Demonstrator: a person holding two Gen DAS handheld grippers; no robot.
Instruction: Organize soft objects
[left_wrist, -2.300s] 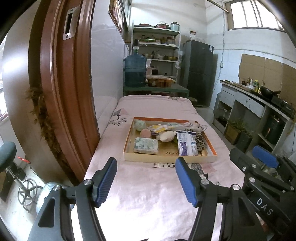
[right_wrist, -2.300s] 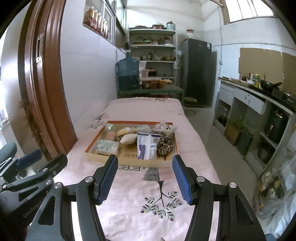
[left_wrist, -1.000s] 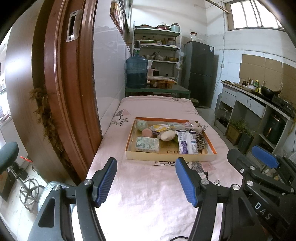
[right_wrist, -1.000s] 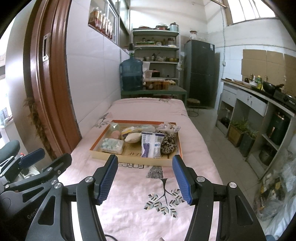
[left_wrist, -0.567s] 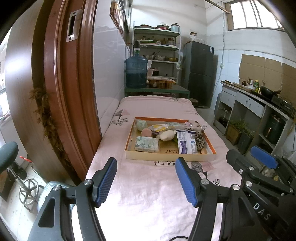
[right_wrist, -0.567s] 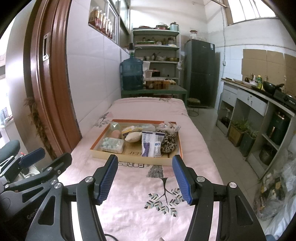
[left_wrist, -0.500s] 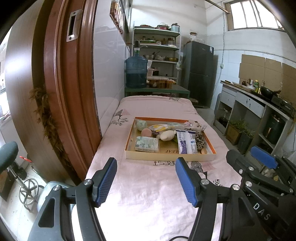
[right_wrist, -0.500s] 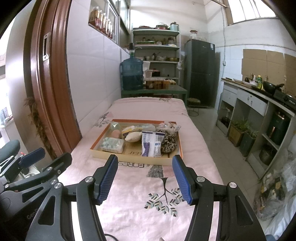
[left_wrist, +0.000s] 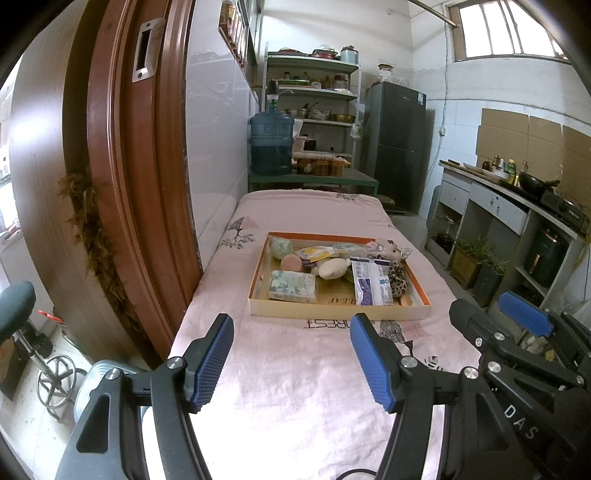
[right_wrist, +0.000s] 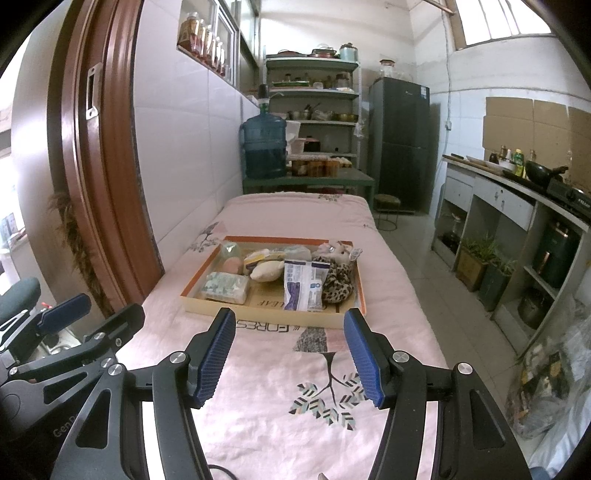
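Observation:
A shallow cardboard tray (left_wrist: 334, 315) (right_wrist: 273, 319) sits on a pink-covered table and holds several soft objects: a green tissue pack (left_wrist: 292, 285) (right_wrist: 224, 287), a white-and-purple packet (left_wrist: 371, 286) (right_wrist: 304, 283), a leopard plush (left_wrist: 398, 275) (right_wrist: 337, 280), a cream pouch (left_wrist: 332, 267) (right_wrist: 266, 271) and a pink round sponge (left_wrist: 291, 262) (right_wrist: 232, 264). My left gripper (left_wrist: 291, 360) is open and empty, well short of the tray. My right gripper (right_wrist: 290, 356) is open and empty, also short of the tray. Each gripper shows at the edge of the other's view.
The pink tablecloth (left_wrist: 295, 387) (right_wrist: 280, 391) runs away from me. A brown wooden door frame (left_wrist: 122, 177) stands close on the left. A water jug (left_wrist: 271, 146), shelves and a fridge (left_wrist: 400, 147) stand at the far end. A kitchen counter (right_wrist: 517, 192) lines the right.
Both grippers have stayed open and nearly still over the last second; since 2.3 s ago the views have pulled back and risen slightly from the tray.

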